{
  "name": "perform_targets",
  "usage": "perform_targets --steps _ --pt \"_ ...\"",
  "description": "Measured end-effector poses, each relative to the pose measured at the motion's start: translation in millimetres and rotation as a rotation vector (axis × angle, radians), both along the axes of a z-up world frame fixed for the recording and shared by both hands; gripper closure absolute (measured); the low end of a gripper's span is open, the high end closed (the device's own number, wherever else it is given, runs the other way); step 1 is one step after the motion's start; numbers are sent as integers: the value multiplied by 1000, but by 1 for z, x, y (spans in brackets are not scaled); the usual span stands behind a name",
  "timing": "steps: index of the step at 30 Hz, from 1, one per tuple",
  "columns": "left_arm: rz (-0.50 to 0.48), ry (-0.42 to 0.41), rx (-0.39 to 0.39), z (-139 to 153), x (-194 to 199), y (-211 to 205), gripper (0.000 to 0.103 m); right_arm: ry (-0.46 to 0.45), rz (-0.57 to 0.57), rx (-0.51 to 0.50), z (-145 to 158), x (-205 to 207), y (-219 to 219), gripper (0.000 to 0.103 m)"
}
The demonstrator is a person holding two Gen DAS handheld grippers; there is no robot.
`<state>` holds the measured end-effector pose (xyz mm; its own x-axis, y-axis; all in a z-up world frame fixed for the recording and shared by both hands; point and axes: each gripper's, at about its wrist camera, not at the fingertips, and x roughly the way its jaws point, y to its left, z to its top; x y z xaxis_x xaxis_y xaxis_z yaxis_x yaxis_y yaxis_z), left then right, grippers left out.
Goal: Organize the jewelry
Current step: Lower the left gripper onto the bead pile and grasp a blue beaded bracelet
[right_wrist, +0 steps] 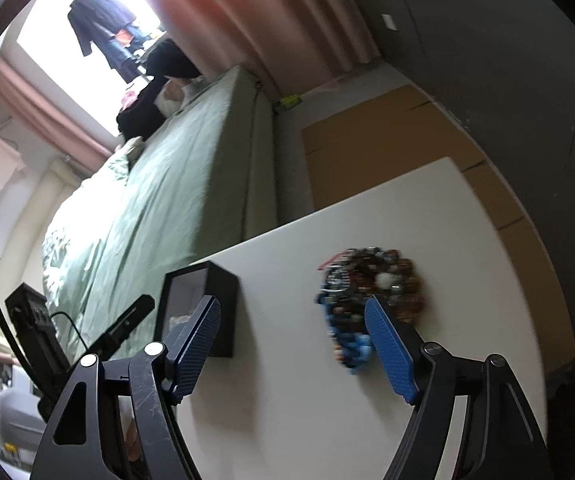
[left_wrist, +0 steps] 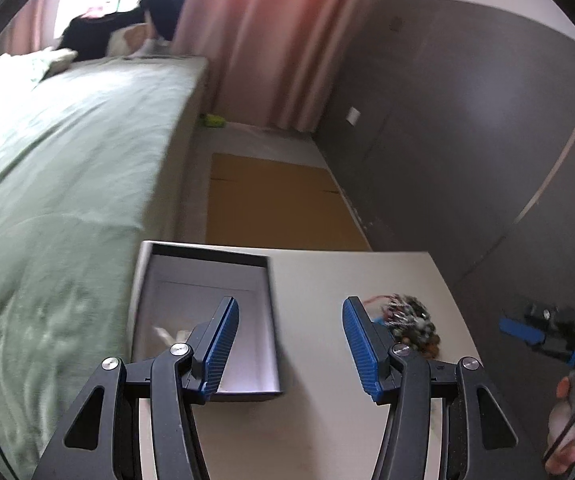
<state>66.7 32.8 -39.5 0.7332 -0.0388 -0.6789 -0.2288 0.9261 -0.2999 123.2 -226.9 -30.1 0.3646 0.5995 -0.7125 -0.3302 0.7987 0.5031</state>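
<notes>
Jewelry (right_wrist: 371,292) lies heaped, beaded, tangled; left tongs (left_wrist: 290,344) and right tongs (right_wrist: 293,350) gape empty.

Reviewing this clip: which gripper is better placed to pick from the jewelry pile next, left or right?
Probably the right. The right gripper is open with the jewelry pile just ahead, beside its right finger. The left gripper, also open, points between the open box and the pile, so it suits the box side.
</notes>
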Motion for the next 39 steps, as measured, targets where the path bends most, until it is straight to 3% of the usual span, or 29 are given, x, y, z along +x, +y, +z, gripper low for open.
perform_targets --steps 7,10,17,26,39 --pt "-111 23 27 -2 23 -42 48 64 -80 8 -13 20 -33 28" --pt "-171 37 74 -6 34 -65 49 105 -113 12 -21 28 -46 28" --pt "-267 126 185 -27 54 -105 67 121 -146 45 -21 36 -76 28" --pt "-338 146 167 -30 71 -145 82 137 -198 66 -24 45 -112 28" --pt "-372 215 162 -42 107 -182 82 155 -247 145 -26 49 -142 28"
